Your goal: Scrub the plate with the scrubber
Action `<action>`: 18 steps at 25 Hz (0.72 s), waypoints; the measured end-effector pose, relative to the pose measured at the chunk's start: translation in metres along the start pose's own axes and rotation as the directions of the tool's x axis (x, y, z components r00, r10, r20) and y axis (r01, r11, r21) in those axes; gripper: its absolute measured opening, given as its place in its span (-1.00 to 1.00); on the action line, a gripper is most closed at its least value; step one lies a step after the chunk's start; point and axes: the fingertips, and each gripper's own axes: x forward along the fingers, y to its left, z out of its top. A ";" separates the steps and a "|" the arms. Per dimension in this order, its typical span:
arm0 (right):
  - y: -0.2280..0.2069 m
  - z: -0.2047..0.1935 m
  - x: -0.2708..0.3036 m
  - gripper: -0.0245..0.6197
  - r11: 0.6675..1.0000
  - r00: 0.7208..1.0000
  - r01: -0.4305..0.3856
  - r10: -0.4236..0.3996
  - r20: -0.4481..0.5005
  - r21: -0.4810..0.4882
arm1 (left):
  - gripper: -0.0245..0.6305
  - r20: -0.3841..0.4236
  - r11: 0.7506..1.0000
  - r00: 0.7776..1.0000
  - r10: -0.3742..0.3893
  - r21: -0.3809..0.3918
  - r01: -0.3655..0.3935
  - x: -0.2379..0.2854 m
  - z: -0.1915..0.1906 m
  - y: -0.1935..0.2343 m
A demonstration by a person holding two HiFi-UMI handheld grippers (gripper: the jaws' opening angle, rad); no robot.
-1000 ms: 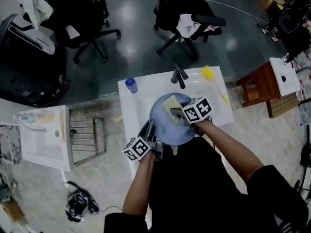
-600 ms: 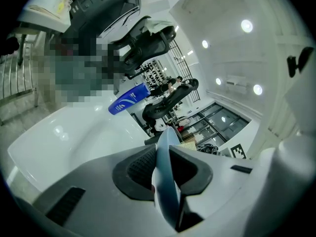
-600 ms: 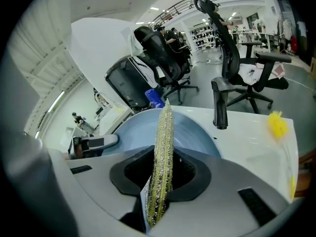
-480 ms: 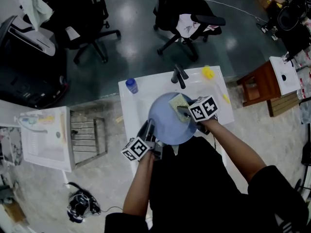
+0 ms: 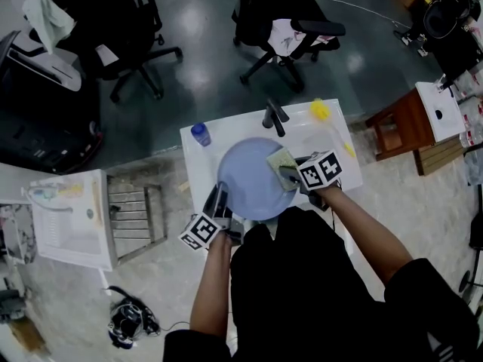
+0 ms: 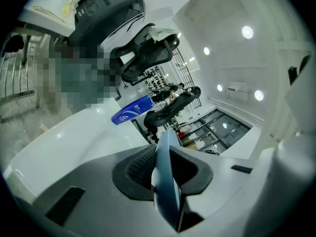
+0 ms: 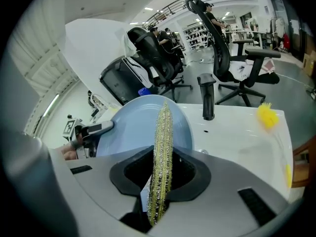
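Looking steeply down on a white sink [image 5: 198,168], black faucet [image 5: 275,117] at its far edge. Gripping a light blue plate [image 5: 245,181] by its near left rim with the left hand-held gripper [image 5: 219,196], seemingly clamped, though too small to be sure. Holding a yellow-green scrubber [image 5: 281,159] on the plate's right edge with the right hand-held gripper [image 5: 289,175]. Flanking the faucet, a blue bottle [image 5: 200,133] left and a yellow brush [image 5: 322,110] right. Beyond, a black office chair [image 5: 264,10] on dark floor.
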 end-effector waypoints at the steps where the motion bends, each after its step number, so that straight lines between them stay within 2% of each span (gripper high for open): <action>1: 0.002 -0.001 0.001 -0.72 1.000 1.000 -0.001 0.001 0.000 0.002 | -0.73 0.002 1.000 1.000 0.010 -0.001 -0.010 -0.001 0.001 0.003; 7: 0.021 -0.002 0.010 -0.72 0.999 1.000 -0.031 0.031 -0.007 -0.008 | -0.72 0.022 0.998 0.999 0.033 -0.049 -0.032 0.000 0.003 0.010; 18: 0.060 0.000 0.034 -0.72 0.994 0.994 -0.108 0.107 -0.025 -0.035 | -0.71 0.029 0.998 0.999 0.022 -0.054 -0.021 0.004 0.006 0.004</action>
